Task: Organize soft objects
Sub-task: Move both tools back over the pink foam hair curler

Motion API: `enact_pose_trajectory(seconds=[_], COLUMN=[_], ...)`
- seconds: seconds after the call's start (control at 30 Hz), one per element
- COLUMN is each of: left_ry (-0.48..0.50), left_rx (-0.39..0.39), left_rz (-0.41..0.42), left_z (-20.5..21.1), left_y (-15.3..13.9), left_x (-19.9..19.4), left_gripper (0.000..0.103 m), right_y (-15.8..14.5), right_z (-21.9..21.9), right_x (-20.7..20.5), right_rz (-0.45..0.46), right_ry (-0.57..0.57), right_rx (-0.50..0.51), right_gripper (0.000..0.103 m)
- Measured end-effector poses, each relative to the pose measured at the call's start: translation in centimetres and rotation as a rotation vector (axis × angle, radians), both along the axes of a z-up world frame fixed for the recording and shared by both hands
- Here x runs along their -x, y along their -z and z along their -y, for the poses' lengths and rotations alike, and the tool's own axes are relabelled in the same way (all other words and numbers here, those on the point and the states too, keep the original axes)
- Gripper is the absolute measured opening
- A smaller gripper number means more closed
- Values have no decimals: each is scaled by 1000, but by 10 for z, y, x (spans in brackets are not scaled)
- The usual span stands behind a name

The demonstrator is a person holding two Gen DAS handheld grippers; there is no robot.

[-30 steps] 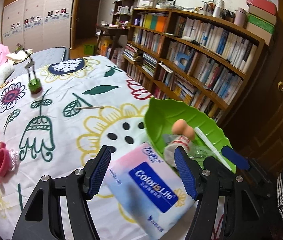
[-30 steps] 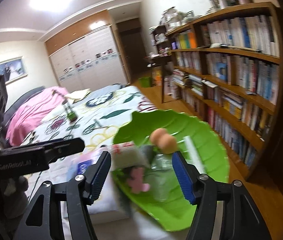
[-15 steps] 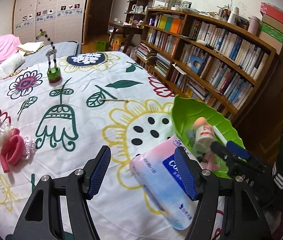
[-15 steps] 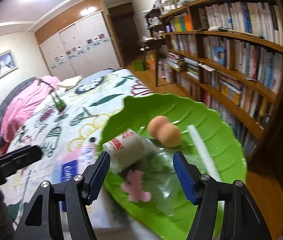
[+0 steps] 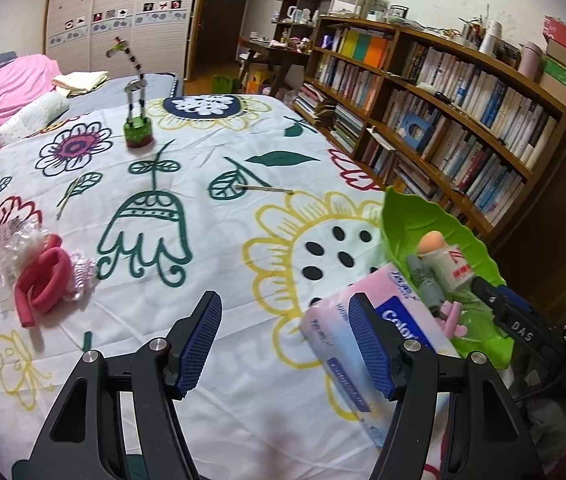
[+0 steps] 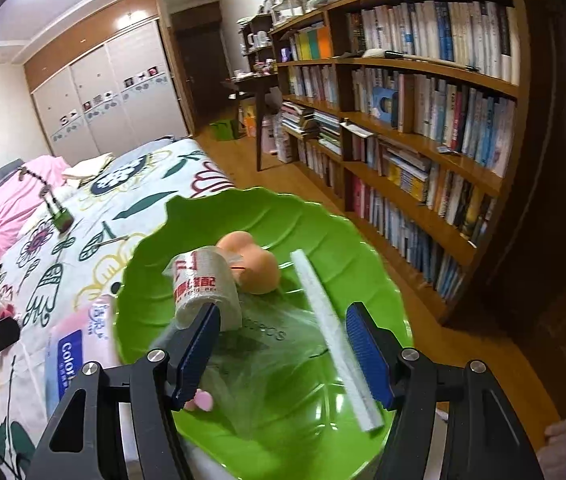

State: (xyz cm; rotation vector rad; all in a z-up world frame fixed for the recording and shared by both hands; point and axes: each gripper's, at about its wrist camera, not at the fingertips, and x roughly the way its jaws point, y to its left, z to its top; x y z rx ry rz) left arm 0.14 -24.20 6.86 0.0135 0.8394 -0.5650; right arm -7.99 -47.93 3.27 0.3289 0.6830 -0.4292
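Right wrist view: jaws wide over green leaf tray (image 6: 335, 220), tissue pack (image 6: 69, 350) beside, perhaps touching.

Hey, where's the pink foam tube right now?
In the left wrist view the pink foam tube lies far left on the floral bedspread, between a clear plastic bag and a pale pink frilly piece.

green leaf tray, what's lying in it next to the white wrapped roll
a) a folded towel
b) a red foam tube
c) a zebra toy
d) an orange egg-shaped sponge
d: in the green leaf tray, an orange egg-shaped sponge sits right beside the white wrapped roll.
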Motion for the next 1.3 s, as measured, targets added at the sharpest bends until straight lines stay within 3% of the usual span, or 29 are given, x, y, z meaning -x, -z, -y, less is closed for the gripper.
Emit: enact_pose_trajectory(seconds=[0.33,0.67,1.3], left_ry=[-48,-97,-249], left_rx=[-16,-19,-28], left_rz=[-3,9,4], left_z=[-21,-43,-107], left_y=[7,6,20], left_x=[-2,-3,-15], left_gripper=[67,67,67], right_y=[-20,-40,-32], right_z=[-3,-47,-120], right_x=[17,16,-10], right_rz=[88,210,223], right_ry=[52,-124,-374], right_rx=[24,26,20], right_gripper=[69,69,69])
